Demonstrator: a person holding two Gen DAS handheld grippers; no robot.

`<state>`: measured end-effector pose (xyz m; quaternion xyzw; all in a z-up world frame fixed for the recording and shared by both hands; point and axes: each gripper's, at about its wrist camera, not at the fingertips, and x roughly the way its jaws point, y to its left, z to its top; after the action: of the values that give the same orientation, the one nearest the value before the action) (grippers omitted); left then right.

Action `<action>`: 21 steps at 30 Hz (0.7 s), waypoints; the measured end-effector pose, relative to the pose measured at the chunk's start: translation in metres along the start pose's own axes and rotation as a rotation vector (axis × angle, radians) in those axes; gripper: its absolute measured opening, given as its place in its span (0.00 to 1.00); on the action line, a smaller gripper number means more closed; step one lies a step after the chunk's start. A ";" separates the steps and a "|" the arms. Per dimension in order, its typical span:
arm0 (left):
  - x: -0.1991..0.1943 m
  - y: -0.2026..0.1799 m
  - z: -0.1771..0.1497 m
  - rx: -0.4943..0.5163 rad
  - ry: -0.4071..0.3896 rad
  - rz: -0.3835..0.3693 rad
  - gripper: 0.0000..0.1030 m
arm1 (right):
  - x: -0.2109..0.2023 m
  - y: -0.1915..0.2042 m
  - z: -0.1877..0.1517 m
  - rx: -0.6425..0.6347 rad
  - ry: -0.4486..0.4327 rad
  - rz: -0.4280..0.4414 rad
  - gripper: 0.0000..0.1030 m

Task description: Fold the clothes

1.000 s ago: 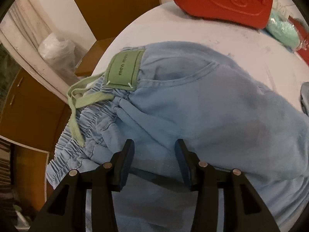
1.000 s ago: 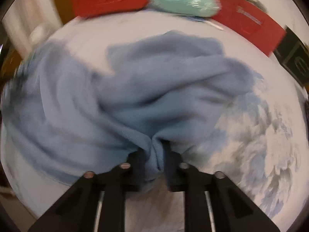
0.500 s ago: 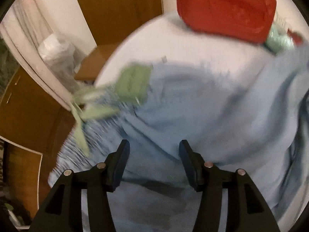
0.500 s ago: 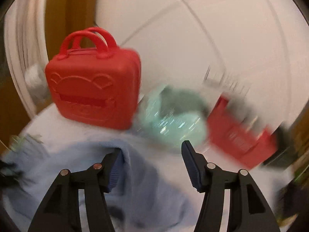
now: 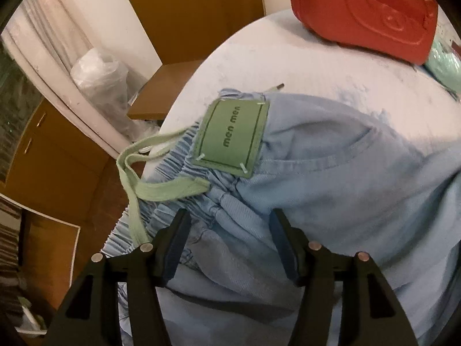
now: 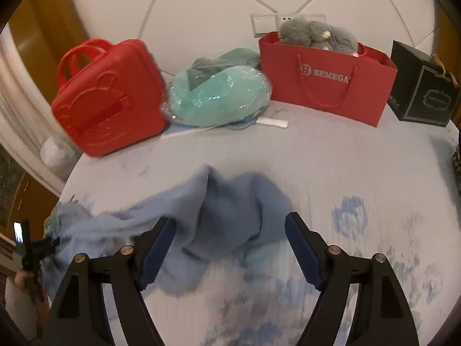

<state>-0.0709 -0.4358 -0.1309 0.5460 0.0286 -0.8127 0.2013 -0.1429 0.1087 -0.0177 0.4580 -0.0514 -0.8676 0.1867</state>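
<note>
Right wrist: right claw [image 6: 230, 248] just released blue garment [image 6: 219, 219], lifted; left claw [image 5: 230, 242] spread wider.

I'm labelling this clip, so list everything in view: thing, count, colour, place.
trousers: one, light blue, crumpled on the bed
patch: one, green, on the waistband
drawstring: one, green, at the waistband
bed: one, white with blue print
case: one, red, back left
wrapped bundle: one, mint, beside the case
paper bag: one, red, back
plush toy: one, grey, in the red bag
black bag: one, far right
left gripper: jaws open over the waistband
right gripper: jaws open, just released
</note>
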 end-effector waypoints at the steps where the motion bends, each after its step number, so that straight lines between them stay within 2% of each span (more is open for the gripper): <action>1: 0.003 0.003 0.000 -0.011 0.008 -0.010 0.58 | -0.005 -0.004 -0.004 0.035 -0.015 0.042 0.75; 2: 0.002 0.004 0.000 -0.020 0.015 -0.019 0.59 | -0.011 -0.012 -0.004 0.100 -0.035 0.098 0.76; 5: 0.001 0.004 0.001 -0.014 0.016 -0.016 0.59 | -0.032 -0.030 0.004 0.211 -0.097 0.135 0.80; 7: 0.000 0.004 0.001 -0.013 0.012 -0.015 0.59 | -0.036 -0.022 0.007 0.115 -0.073 0.065 0.80; 11: -0.003 0.007 0.003 -0.020 0.012 -0.025 0.59 | -0.014 0.005 -0.014 -0.022 0.043 0.028 0.79; 15: -0.004 0.007 0.003 -0.016 0.011 -0.025 0.59 | 0.030 0.047 -0.058 -0.177 0.144 -0.011 0.78; 17: -0.007 0.005 0.000 -0.017 0.011 -0.026 0.60 | 0.047 0.064 -0.073 -0.233 0.166 -0.007 0.78; 21: -0.005 0.008 0.000 -0.016 0.009 -0.033 0.61 | 0.083 0.089 -0.093 -0.344 0.162 -0.057 0.78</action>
<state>-0.0667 -0.4416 -0.1250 0.5477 0.0451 -0.8131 0.1922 -0.0851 0.0035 -0.1122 0.4887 0.1261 -0.8289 0.2411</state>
